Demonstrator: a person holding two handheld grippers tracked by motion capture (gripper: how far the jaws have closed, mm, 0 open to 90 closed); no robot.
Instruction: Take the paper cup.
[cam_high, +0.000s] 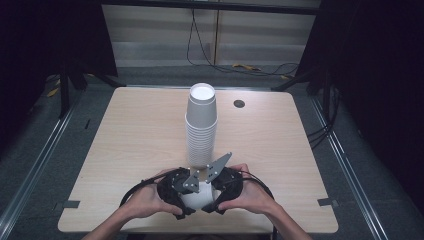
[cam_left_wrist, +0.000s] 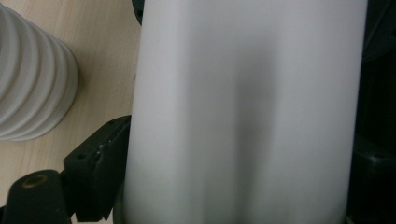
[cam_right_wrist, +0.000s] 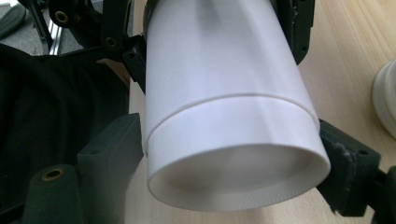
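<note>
1. At the centre of the high view, on the pale wood-grain worktop (cam_high: 125, 150), stands a tall stack of white paper cups (cam_high: 201, 127), just beyond both hands. A sharp pull or a knock from an elbow or gripper could topple it.
2. At lower centre, two nested white paper cups (cam_right_wrist: 224, 116) lie sideways between the grippers. A seam shows where one sits inside the other; tight nesting could make them jerk apart.
3. The left gripper (cam_high: 172, 192) has its jaws closed on the cups' body (cam_left_wrist: 243, 112), where a faint crease suggests squeezing; more force could crush the wall.
4. The right gripper (cam_high: 225, 192) has its jaws clamped near the open rim; a weak hold may slip.
</note>
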